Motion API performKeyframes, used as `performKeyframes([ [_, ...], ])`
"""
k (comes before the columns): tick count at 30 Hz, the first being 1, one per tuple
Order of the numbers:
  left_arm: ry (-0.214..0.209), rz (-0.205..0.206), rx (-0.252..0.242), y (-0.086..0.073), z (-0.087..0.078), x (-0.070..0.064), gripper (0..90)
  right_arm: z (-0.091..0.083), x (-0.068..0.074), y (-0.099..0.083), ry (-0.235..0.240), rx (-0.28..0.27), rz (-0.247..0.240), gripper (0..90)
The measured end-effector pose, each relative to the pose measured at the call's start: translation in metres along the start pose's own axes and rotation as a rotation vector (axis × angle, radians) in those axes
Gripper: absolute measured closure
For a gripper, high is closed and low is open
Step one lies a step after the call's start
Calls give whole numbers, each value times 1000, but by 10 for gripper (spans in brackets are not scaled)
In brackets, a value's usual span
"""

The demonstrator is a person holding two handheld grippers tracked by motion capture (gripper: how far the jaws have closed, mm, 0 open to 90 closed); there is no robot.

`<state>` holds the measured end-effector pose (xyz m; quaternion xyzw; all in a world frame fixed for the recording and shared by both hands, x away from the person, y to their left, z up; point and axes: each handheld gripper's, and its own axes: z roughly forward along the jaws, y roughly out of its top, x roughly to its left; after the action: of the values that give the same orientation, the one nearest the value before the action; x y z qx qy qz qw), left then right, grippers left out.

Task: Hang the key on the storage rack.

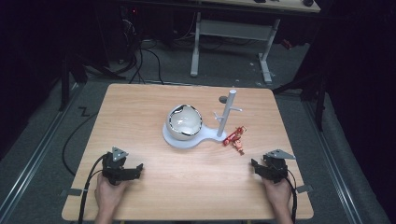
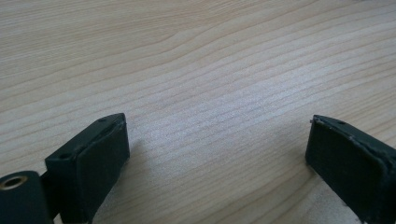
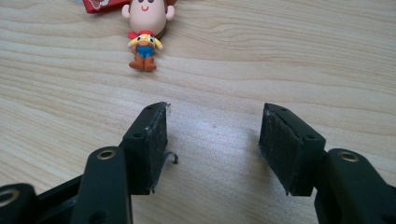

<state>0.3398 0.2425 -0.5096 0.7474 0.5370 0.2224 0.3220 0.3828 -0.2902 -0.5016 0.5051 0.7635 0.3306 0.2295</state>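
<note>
A small cowboy toy figure lies on the wooden table, with a red tag at its head; in the high view the toy lies right of the stand's base. A white stand with pegs rises from a white base that carries a shiny white ball. My left gripper rests open at the front left; in its own view the left gripper has bare wood between its jaws. My right gripper stands open at the front right; the right gripper is a little short of the toy.
The table's front edge lies just behind both hands. Cables trail from each gripper off the front edge. Beyond the table stand a white desk frame and dark floor with cables.
</note>
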Motion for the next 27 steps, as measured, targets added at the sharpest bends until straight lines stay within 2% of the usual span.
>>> performKeyframes([
  [6, 0, -1, 0, 0, 0, 0, 71, 0, 0, 0, 0, 0, 0, 422],
  [11, 26, -28, -9, 1, 1, -2, 102, 0, 0, 0, 0, 0, 0, 421],
  [18, 29, -27, -15, 1, 0, -3, 123, 0, 0, 0, 1, 0, 0, 424],
  [27, 12, -11, -21, 0, -1, -4, 157, -1, 3, -1, -2, 0, -1, 423],
])
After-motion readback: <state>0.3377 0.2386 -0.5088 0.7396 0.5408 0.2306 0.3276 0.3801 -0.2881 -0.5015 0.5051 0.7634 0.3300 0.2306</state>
